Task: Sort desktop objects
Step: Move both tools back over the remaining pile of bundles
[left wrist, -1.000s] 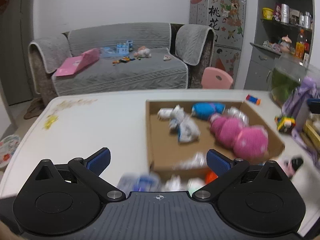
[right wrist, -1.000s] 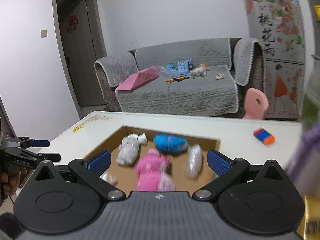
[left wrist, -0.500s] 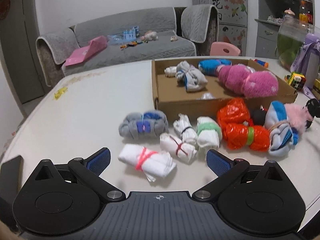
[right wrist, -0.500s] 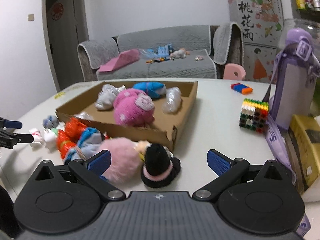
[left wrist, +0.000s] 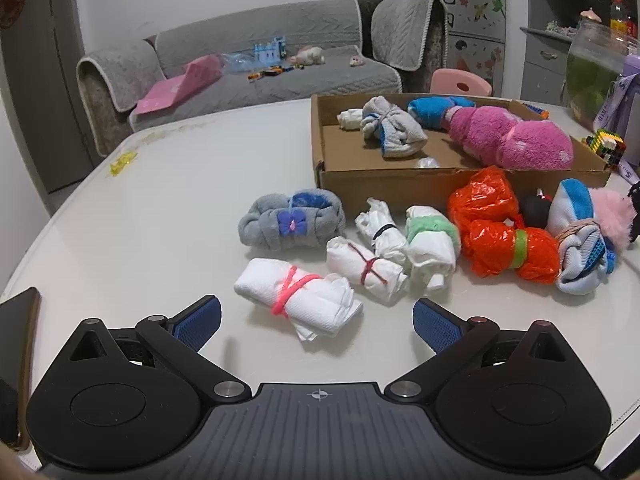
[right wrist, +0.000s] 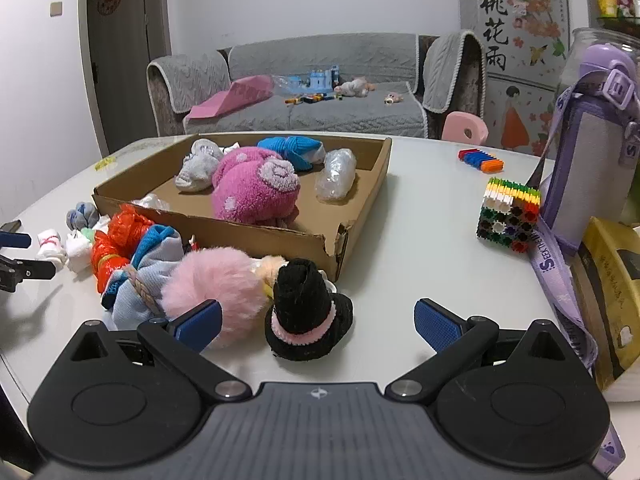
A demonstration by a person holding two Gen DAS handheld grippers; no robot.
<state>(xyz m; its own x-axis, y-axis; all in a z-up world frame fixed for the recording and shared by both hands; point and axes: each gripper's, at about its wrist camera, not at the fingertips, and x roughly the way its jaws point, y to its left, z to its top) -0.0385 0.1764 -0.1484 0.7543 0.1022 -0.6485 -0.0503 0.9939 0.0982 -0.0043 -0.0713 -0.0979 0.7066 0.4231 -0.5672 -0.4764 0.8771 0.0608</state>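
Note:
A shallow cardboard box (left wrist: 384,178) (right wrist: 256,232) on the white table holds a pink fluffy bundle (left wrist: 516,140) (right wrist: 256,188), a grey sock bundle (left wrist: 392,128) and a blue one (left wrist: 436,110). In front of it lie a white roll tied with pink band (left wrist: 296,300), further white rolls (left wrist: 364,268), a grey-blue bundle (left wrist: 292,220) and an orange plastic bundle (left wrist: 500,232). My left gripper (left wrist: 316,320) is open, just short of the pink-banded roll. My right gripper (right wrist: 318,318) is open over a black sock bundle (right wrist: 308,312), beside a pink pom-pom (right wrist: 216,280).
A phone (left wrist: 16,360) lies at the table's left edge. At the right stand a colourful block cube (right wrist: 508,216), a purple bottle (right wrist: 592,152) with a strap, a yellow box (right wrist: 608,292) and a glass jar (left wrist: 596,68). A grey sofa (left wrist: 260,68) is behind.
Both grippers have drawn back and lowered from over the box; the loose bundles in front of the box have come into view. Both stay open.

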